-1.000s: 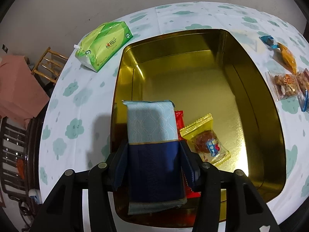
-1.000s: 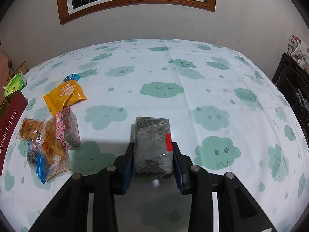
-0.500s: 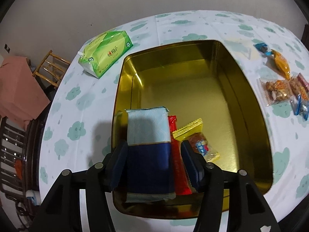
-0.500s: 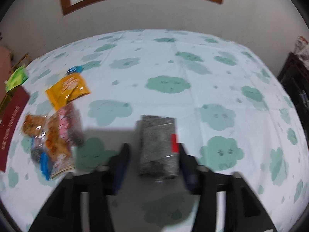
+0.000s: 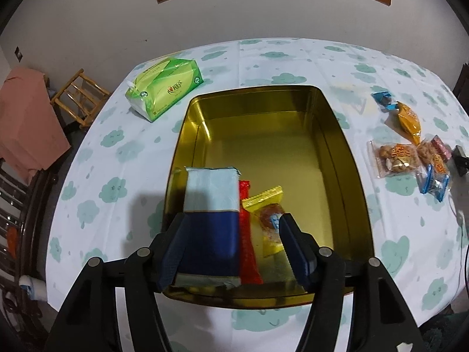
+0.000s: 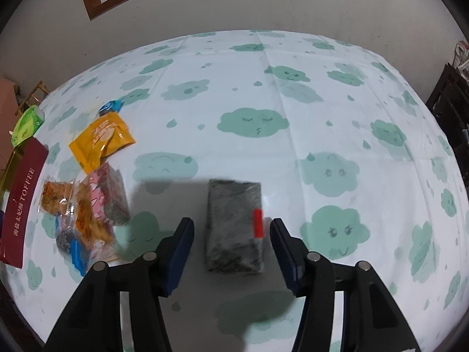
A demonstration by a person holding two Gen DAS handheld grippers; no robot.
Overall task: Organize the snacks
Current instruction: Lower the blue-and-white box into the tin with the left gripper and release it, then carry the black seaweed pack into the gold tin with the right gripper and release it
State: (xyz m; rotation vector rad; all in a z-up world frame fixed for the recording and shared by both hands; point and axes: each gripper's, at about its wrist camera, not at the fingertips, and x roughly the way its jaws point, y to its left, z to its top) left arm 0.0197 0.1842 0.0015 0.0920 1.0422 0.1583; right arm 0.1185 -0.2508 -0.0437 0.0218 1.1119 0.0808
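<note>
Both tools have let go since the earlier shots: my left tool (image 5: 233, 245) was clamped on the blue-and-pale packet (image 5: 209, 223) and now stands wide, while my right tool (image 6: 231, 245) was shut on the grey packet (image 6: 234, 226) and is now spread w/ a gap on each side. Blue-and-pale packet sits in the near left corner of the gold tin (image 5: 337, 146), just beside the left finger; can't tell if they touch. Next to it in the tin are a red packet (image 5: 247, 243) and a yellow-edged clear packet (image 5: 268, 220), side by side. Grey packet w/ its red tab lies flat on the cloud-print surface (image 6: 293, 67), between the right tool's fingers, touching neither. On the right wrist view, to the left: an orange packet (image 6: 101, 140), a small blue packet (image 6: 110, 107) behind it, and a loose heap of clear-wrapped snacks (image 6: 85, 214), all well apart from the grey one. Tin's maroon wall marked TOFFEE (image 6: 22, 205) shows at far left. Green tissue pack (image 5: 164, 89) lies on the surface past the tin's far left corner.
</note>
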